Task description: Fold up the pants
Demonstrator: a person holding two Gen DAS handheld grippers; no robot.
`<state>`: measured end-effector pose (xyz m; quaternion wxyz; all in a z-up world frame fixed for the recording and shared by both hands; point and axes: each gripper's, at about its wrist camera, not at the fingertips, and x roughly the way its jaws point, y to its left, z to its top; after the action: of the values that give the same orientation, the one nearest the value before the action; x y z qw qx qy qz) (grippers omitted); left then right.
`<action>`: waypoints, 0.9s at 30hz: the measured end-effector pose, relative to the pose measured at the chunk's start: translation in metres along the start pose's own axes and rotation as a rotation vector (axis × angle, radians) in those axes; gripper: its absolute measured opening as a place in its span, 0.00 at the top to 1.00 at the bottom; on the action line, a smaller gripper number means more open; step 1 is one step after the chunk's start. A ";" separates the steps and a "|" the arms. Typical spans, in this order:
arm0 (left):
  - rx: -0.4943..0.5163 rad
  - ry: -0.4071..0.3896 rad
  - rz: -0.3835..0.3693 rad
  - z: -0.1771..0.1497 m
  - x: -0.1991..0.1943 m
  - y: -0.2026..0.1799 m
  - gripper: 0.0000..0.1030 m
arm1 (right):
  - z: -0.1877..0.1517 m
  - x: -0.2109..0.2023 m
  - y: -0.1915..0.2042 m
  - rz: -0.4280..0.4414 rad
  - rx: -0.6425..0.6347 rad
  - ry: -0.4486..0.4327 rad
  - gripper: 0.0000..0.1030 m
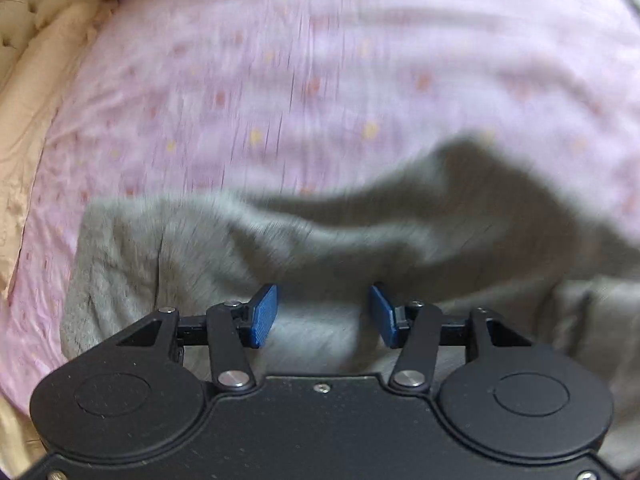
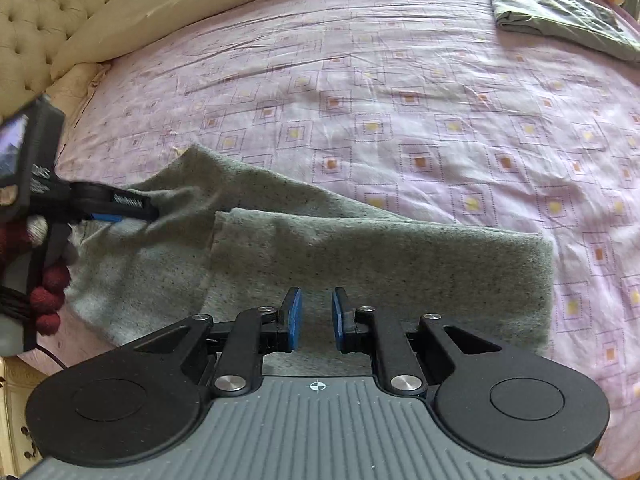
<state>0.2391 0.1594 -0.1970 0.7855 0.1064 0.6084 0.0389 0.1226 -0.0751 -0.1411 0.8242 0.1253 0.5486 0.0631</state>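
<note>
Grey fleece pants (image 2: 360,256) lie on the pink patterned bedsheet (image 2: 400,100), partly folded, one layer lying over another. My right gripper (image 2: 316,316) is open with a narrow gap, empty, just above the pants' near edge. My left gripper (image 1: 322,312) is open wide over the grey pants (image 1: 280,240); that view is blurred by motion. In the right wrist view the left gripper (image 2: 132,208) sits at the pants' left end, low against raised, blurred cloth. Whether it touches the cloth I cannot tell.
A folded grey-green garment (image 2: 556,12) lies at the bed's far right corner. A beige quilt (image 2: 160,8) and a tufted headboard (image 2: 40,20) border the bed at the far left. The bed's near edge (image 2: 48,352) is at lower left.
</note>
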 end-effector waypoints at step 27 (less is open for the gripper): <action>-0.038 -0.002 -0.076 -0.028 -0.012 0.190 0.40 | 0.067 0.123 0.140 -0.095 0.002 0.060 0.84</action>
<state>0.2224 0.3458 -0.1513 0.7888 0.0682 0.6106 0.0204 0.2371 0.0798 -0.1872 0.8092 0.0979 0.5787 0.0269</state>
